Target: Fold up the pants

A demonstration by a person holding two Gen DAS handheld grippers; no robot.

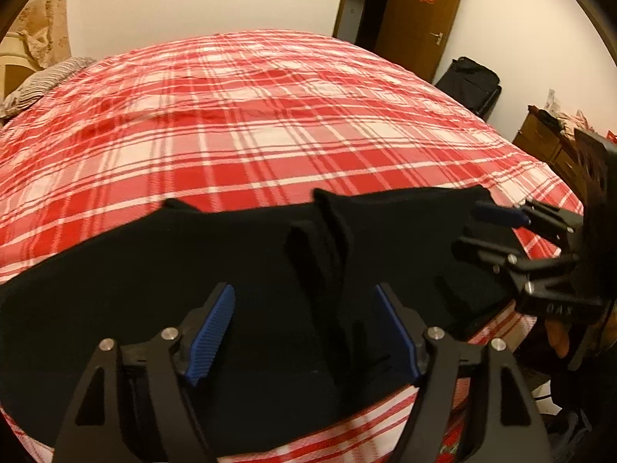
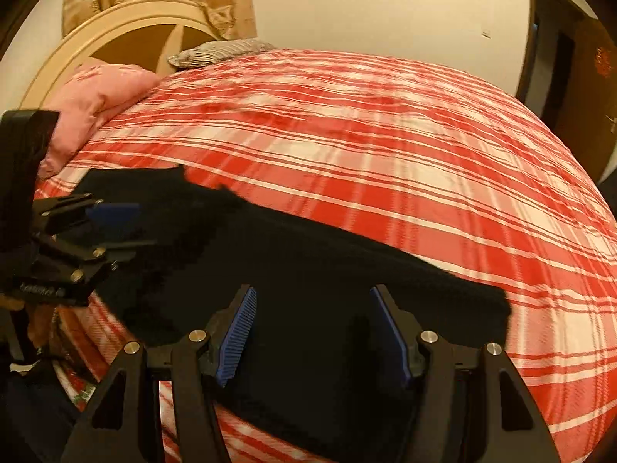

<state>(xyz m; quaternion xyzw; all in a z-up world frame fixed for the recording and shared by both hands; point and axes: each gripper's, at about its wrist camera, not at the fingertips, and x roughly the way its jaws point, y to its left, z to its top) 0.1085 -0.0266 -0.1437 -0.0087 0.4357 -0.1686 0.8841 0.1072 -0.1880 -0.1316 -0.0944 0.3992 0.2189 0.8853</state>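
Black pants (image 1: 239, 270) lie flat along the near edge of a bed with a red and white plaid cover (image 1: 246, 123). A fold ridge runs through their middle. My left gripper (image 1: 306, 332) is open just above the pants, holding nothing. My right gripper (image 2: 312, 333) is open above the pants (image 2: 308, 270) too, near their right end. In the left wrist view the right gripper (image 1: 489, 227) shows at the right, over the pants' far right end. In the right wrist view the left gripper (image 2: 115, 227) shows at the left, over the pants.
A pink pillow (image 2: 96, 100) and a striped pillow (image 2: 219, 52) lie at the headboard (image 2: 115, 34). A brown door (image 1: 420, 11), a black bag (image 1: 470, 81) and a wooden dresser (image 1: 551, 146) stand beyond the bed's right side.
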